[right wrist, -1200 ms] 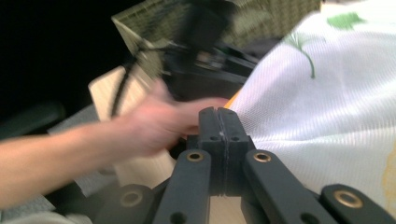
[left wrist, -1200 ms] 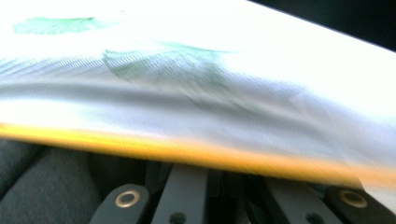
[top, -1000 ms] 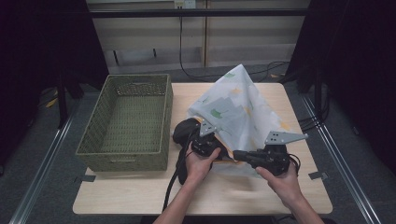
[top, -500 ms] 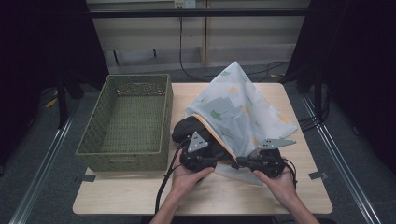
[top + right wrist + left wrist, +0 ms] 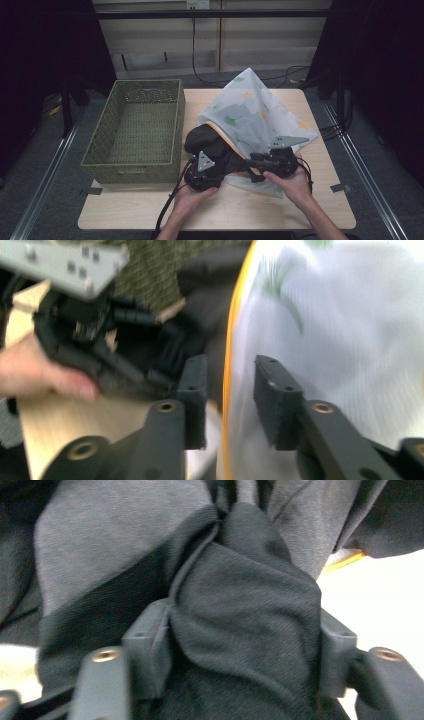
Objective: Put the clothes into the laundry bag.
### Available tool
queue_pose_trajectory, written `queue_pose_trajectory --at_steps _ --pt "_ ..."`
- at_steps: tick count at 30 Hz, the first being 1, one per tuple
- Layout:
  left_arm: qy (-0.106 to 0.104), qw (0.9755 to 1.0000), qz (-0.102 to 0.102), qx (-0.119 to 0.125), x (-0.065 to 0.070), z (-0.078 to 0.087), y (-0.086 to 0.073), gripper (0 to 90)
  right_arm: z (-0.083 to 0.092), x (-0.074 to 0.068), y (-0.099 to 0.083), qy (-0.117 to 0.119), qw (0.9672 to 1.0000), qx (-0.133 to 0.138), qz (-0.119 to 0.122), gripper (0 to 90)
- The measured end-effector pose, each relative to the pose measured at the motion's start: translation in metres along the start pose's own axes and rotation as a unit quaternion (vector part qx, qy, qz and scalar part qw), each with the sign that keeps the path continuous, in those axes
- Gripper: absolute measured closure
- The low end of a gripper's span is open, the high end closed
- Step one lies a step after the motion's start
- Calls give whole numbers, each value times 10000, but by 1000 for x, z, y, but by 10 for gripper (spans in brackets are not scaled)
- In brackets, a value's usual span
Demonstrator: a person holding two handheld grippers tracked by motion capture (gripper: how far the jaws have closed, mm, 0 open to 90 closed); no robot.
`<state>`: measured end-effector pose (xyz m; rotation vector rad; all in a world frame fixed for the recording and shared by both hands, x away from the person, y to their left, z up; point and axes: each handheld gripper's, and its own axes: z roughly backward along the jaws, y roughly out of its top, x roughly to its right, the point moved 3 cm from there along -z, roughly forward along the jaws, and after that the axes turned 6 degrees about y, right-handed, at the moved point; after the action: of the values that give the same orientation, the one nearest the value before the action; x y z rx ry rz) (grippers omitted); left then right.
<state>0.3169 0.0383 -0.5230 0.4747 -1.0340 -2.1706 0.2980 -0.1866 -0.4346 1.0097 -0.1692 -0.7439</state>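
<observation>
A white mesh bag (image 5: 255, 110) with green and yellow prints and an orange rim stands peaked on the table. A dark garment (image 5: 207, 140) spills from its mouth to the left. My left gripper (image 5: 220, 162) grips a bunch of that garment (image 5: 240, 595). The left gripper's (image 5: 240, 650) jaws have just been closing and both pads press the cloth. My right gripper (image 5: 251, 165) is at the bag's mouth. The right gripper's (image 5: 230, 395) jaws have just been opening; the orange rim (image 5: 231, 340) runs between them, clear of both pads.
A green woven basket (image 5: 100, 145) stands on the table's left half, its near wall close to my left hand. Bare wooden table (image 5: 225, 210) lies in front of both hands. Cables trail off the near edge and across the floor at the back.
Both hands have come down and toward the near edge. The bag's mouth has dropped to the table and more dark garment shows.
</observation>
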Motion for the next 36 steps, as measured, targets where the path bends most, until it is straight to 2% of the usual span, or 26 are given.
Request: queue_pose_trajectory --at_steps 2,3,5,7,9,10,11,12,13,16,17,18,19,20,21,22,24,27,28,29,30,32,33,34,35,36 --pt "-231 9997 88 23 1 1 -2 513 -7 2 12 -25 10000 -4 82 615" --pt "-302 9995 125 13 5 3 -3 599 -15 4 21 -7 10000 9 83 623" --pt "-367 9993 119 15 7 4 -4 628 -19 4 25 -30 9999 -14 100 623" --pt "-579 9982 156 1 12 6 -4 690 -25 5 28 -97 9997 -135 196 625" --pt "-665 9977 90 -25 18 8 -4 709 -33 11 24 -310 9986 -348 247 623" --pt "-681 9977 63 -2 20 8 -4 709 -33 11 24 -310 9986 -348 247 623" --pt "-762 9971 37 49 20 12 -3 709 -35 16 18 -466 9977 -413 276 620" --pt "-762 9971 37 49 20 12 -3 707 -35 16 18 -466 9977 -413 276 620" --pt "-776 9969 25 103 19 15 -2 700 -35 23 12 -540 9979 -322 169 615" --pt "-793 9965 52 267 13 26 6 683 -34 28 7 -500 9984 -258 25 613" --pt "-808 9958 67 425 11 29 10 606 -33 30 6 -558 9980 -290 39 603" --pt "-832 9950 116 541 9 31 14 606 -33 30 6 -558 9980 -290 39 603" --pt "-801 9949 112 602 7 30 19 563 -33 30 6 -553 9980 -295 39 607" --pt "-683 9961 -14 561 6 28 23 493 -34 30 5 -530 9981 -328 24 612" --pt "-596 9966 -91 567 4 25 27 325 -37 31 2 -476 9977 -477 -25 615" --pt "-622 9964 -98 575 2 21 30 271 -39 31 0 -396 9976 -563 -26 618" --pt "-636 9964 -9 554 -2 10 34 178 -42 31 -2 -427 9970 -646 -57 671" --pt "-686 9969 -80 388 -2 -8 39 116 -42 32 -3 -348 9971 -670 -67 716" --pt "-677 9970 -125 361 -1 -13 39 34 -43 33 -4 -339 9971 -676 -102 773" --pt "-586 9977 -146 316 1 -17 39 25 -43 33 -4 -300 9971 -683 -145 776" --pt "-585 9978 -246 213 3 -22 38 4 -44 33 -5 -310 9969 -705 -139 788" --pt "-590 9979 -260 33 9 -30 36 0 -44 33 -5 -253 9972 -696 -133 838" --pt "-573 9973 -446 -81 11 -34 33 0 -44 33 -5 -196 9974 -684 -148 846" --pt "-519 9972 -530 -122 12 -36 32 3 -44 32 -4 -200 9973 -680 -167 858" --pt "-418 9971 -587 -225 12 -37 32 47 -44 32 -4 -126 9976 -659 -192 870" --pt "-343 9974 -585 -245 13 -39 33 47 -44 32 -4 -126 9976 -659 -192 870"
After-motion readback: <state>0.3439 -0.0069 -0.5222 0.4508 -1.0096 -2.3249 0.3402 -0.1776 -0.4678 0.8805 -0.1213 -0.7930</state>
